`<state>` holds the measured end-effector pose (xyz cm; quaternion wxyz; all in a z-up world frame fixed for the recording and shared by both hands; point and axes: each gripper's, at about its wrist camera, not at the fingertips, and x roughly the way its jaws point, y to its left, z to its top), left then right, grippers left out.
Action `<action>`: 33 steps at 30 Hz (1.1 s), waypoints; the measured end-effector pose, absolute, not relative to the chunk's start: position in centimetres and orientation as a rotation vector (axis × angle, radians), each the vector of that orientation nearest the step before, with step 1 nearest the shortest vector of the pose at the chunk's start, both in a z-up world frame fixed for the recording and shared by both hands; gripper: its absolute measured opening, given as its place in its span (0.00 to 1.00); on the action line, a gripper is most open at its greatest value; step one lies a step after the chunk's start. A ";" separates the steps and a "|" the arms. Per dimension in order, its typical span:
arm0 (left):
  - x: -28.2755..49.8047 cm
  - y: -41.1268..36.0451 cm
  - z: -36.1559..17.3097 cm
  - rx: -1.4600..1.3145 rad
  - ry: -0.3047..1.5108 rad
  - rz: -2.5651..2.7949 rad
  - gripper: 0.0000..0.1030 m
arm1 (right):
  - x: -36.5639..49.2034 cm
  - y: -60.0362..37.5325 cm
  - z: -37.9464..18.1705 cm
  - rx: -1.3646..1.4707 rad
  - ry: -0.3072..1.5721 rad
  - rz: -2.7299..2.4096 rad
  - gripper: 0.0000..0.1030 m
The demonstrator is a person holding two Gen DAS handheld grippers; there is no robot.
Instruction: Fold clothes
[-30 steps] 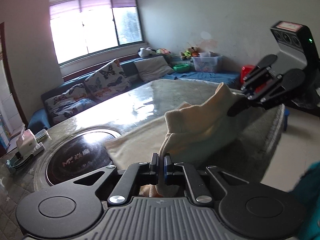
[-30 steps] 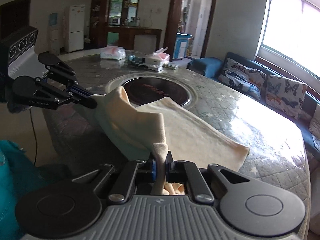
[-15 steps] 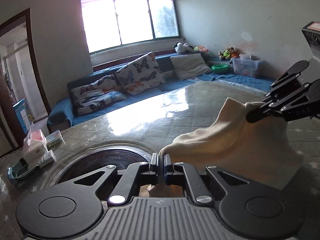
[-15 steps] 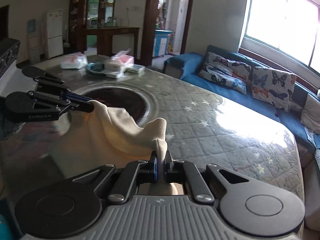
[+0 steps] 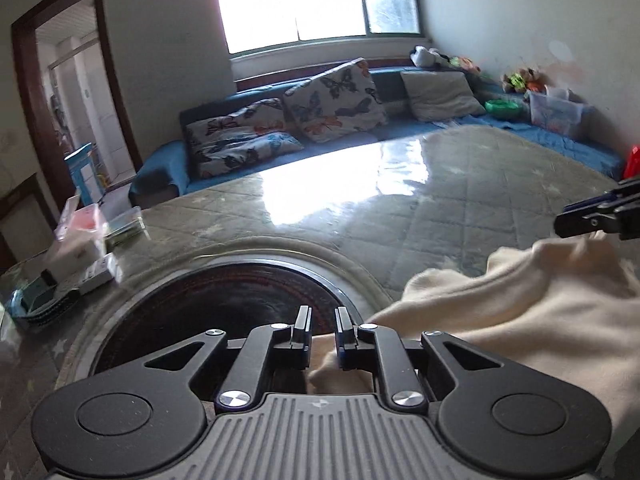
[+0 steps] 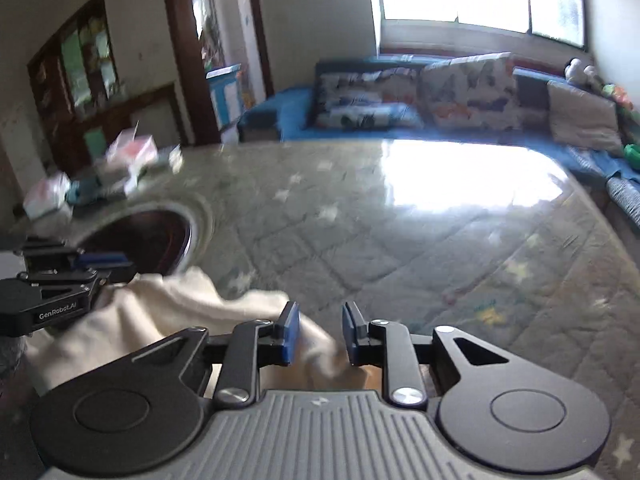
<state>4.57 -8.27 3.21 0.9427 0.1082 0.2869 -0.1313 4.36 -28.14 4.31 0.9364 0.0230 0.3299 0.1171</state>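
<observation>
Both the left tongs (image 5: 323, 326) and the right tongs (image 6: 319, 330) stand parted, gripping nothing. The cream garment (image 5: 520, 320) lies bunched on the quilted tabletop (image 5: 460, 200) between them, a fold of it lying loose between each pair of fingers, beside the dark round hotplate (image 5: 208, 304).

Only one text can be read with certainty: "GenRobot.AI", in small white letters on the black side of the left gripper (image 6: 108, 270), as the right wrist view shows it at the left edge. The boxes (image 5: 80, 240) at the far side of the table (image 5: 460, 200) carry some print, but it is too blurred to read. The dark round plate (image 5: 224, 300) set in the table shows no legible marks here.
</observation>
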 end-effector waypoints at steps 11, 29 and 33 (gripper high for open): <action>-0.4 -10.2 3.6 0.181 0.616 -0.474 0.14 | 5.5 -21.9 3.8 -0.070 0.696 0.377 0.21; -1.9 -7.8 2.6 0.123 0.632 -0.430 0.14 | 7.1 -17.3 3.7 -0.122 0.710 0.451 0.21; -1.8 -6.7 2.8 0.090 0.647 -0.424 0.14 | 8.0 -16.8 3.5 -0.112 0.720 0.441 0.21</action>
